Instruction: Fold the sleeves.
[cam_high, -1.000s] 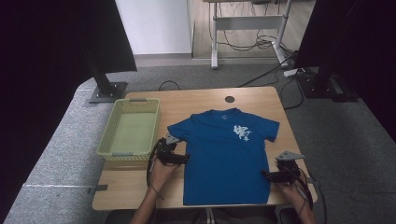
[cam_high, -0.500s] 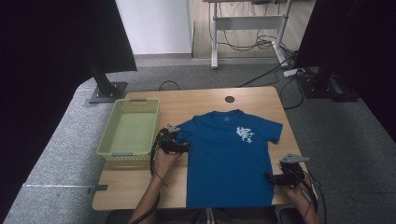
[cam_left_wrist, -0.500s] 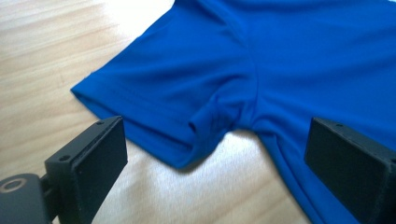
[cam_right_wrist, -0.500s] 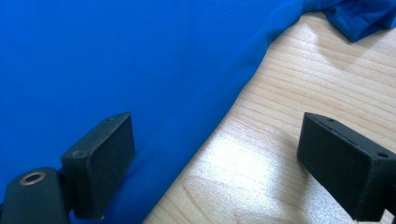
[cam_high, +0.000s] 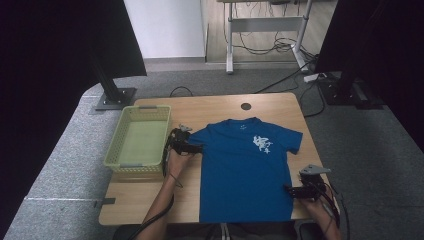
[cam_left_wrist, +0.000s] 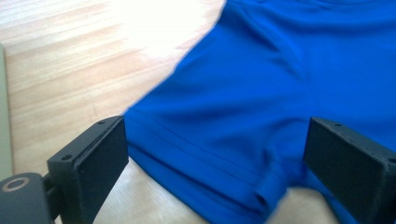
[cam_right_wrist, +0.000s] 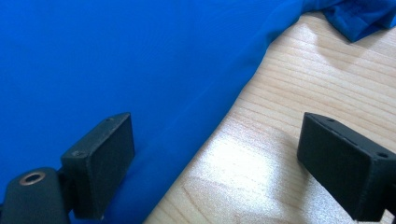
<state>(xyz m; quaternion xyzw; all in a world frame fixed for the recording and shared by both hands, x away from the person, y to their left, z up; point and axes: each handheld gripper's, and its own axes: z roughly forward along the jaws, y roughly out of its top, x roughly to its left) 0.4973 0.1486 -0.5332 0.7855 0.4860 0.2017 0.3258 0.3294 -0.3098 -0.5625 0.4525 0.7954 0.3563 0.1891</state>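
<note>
Wood table (cam_high: 150, 200) w/ blue tee (cam_high: 240, 170), green basket (cam_high: 131, 164)
</note>
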